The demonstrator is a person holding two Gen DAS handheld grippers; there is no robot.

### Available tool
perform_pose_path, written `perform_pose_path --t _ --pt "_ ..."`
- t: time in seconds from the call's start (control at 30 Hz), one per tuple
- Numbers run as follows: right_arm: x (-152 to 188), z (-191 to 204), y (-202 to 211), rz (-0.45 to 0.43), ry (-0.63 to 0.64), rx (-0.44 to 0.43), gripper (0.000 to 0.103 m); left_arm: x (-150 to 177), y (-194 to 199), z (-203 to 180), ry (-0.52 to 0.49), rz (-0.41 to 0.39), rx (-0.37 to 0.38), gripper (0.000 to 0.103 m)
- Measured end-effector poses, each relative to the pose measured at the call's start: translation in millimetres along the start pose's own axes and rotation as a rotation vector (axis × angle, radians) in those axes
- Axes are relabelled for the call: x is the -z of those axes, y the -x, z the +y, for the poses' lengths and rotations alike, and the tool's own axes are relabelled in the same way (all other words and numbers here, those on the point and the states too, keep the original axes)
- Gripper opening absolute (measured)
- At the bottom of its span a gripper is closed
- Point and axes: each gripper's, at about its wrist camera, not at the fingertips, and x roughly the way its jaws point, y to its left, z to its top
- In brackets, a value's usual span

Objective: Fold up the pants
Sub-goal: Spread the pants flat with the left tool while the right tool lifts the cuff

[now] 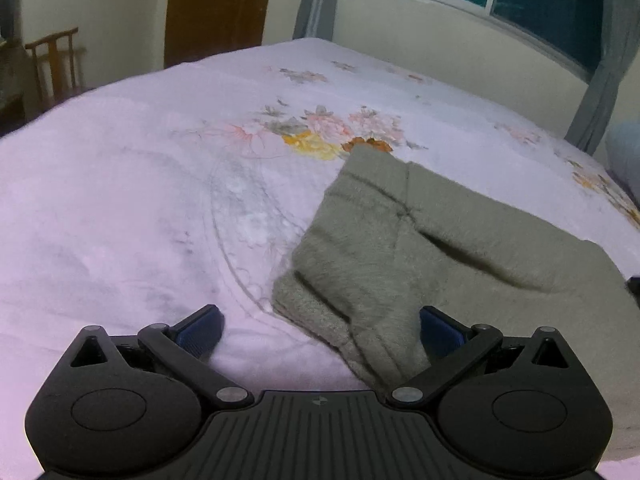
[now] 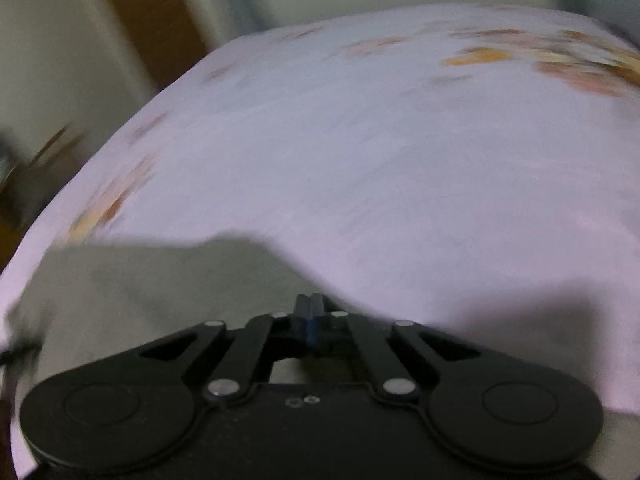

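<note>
Left wrist view, lower edge of the frame: the left gripper (image 1: 320, 330), black with blue finger pads (image 1: 202, 330), has its fingers spread wide and released, grasping nothing. The left pad sits over bare sheet; the right pad overlaps the near corner of the folded grey-green fleece pants (image 1: 440, 248). The pants lie in a layered, roughly rectangular stack on the lower right of the frame, running out past the right edge, with a seam crossing near the upper corner. Beneath them is the bed with a pale lilac sheet printed with pink and orange flowers (image 1: 160, 200), which fills the middle of the frame. Behind the bed, upper left, a wooden chair (image 1: 56, 64) stands by the wall; a brown wooden door (image 1: 218, 8) is at upper centre; a dark window flanked by grey curtains (image 1: 600, 100) spans the upper right.

Right wrist view, lower centre, strongly motion-blurred: the right gripper (image 2: 310, 320) has its fingers clenched together, the blue pads meeting in a thin line. Grey-green pants fabric (image 2: 140, 280) occupies the lower left, directly around and behind the fingertips; whether cloth is pinched between the pads cannot be told. The lilac sheet (image 2: 360, 160) rises beyond to the upper right, with the brown door blurred at upper left.
</note>
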Motion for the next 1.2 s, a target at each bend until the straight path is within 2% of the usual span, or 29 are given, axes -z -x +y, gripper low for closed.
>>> perform_pose_path --t 0.03,0.1,0.2,0.3,0.33,0.37,0.5,0.6,0.67,0.77,0.83,0.9,0.97,1.0,1.1,1.17,1.2 --pt "-1.4 -2.7 16.7 -0.046 -0.026 -0.012 0.01 -0.3 8.3 -2.6 -0.02 -0.015 -0.015 0.103" --pt "1.1 -5.7 48.5 -0.106 -0.04 -0.06 0.011 -1.4 22.8 -6.6 -0.056 -0.028 -0.034 0.103" --pt "17.6 -12.4 98.2 -0.165 -0.042 -0.068 0.016 0.5 43.0 -9.5 -0.047 -0.041 -0.012 0.103" --pt "42.0 -30.5 143.9 -0.219 -0.1 -0.054 0.045 5.8 60.4 -19.4 -0.042 -0.058 0.014 0.103" --pt "52.1 -36.6 159.0 -0.248 -0.121 -0.039 0.067 8.6 66.8 -24.8 -0.054 -0.062 0.021 0.103" --pt "63.7 -41.5 175.0 -0.277 -0.143 -0.023 0.076 10.9 71.9 -30.6 -0.067 -0.068 0.03 0.103" --pt "103.7 -73.4 225.3 -0.343 -0.232 0.018 0.076 22.1 93.6 -52.1 -0.11 -0.084 0.074 0.103" --pt "131.6 -91.7 259.7 -0.395 -0.293 0.062 0.081 30.9 107.2 -70.6 -0.129 -0.083 0.111 0.103" --pt "150.7 -105.3 282.8 -0.434 -0.344 0.108 0.089 35.2 111.4 -86.5 -0.153 -0.076 0.136 0.103" --pt "189.8 -132.6 316.3 -0.54 -0.489 0.148 0.097 44.3 119.0 -109.5 -0.194 -0.083 0.174 0.103" --pt "218.9 -155.0 335.6 -0.603 -0.61 0.203 0.097 49.6 119.1 -125.7 -0.215 -0.072 0.191 0.103" --pt "239.3 -177.0 344.4 -0.63 -0.712 0.235 0.097 54.6 116.8 -139.6 -0.227 -0.056 0.2 0.103" --pt "257.1 -199.5 349.8 -0.632 -0.804 0.236 0.097 60.2 116.2 -155.2 -0.243 -0.047 0.219 0.103" --pt "265.3 -211.9 350.1 -0.634 -0.841 0.208 0.096 62.8 116.0 -163.4 -0.256 -0.046 0.226 0.103" --pt "286.3 -240.2 353.5 -0.682 -0.947 0.166 0.071 70.9 114.8 -188.8 -0.295 -0.038 0.242 0.103" --pt "291.4 -257.5 347.2 -0.69 -0.993 0.126 0.041 76.3 114.5 -205.7 -0.318 -0.026 0.253 0.103" --pt "292.8 -266.2 343.3 -0.685 -1.007 0.117 0.035 78.9 115.0 -213.2 -0.327 -0.019 0.258 0.103"
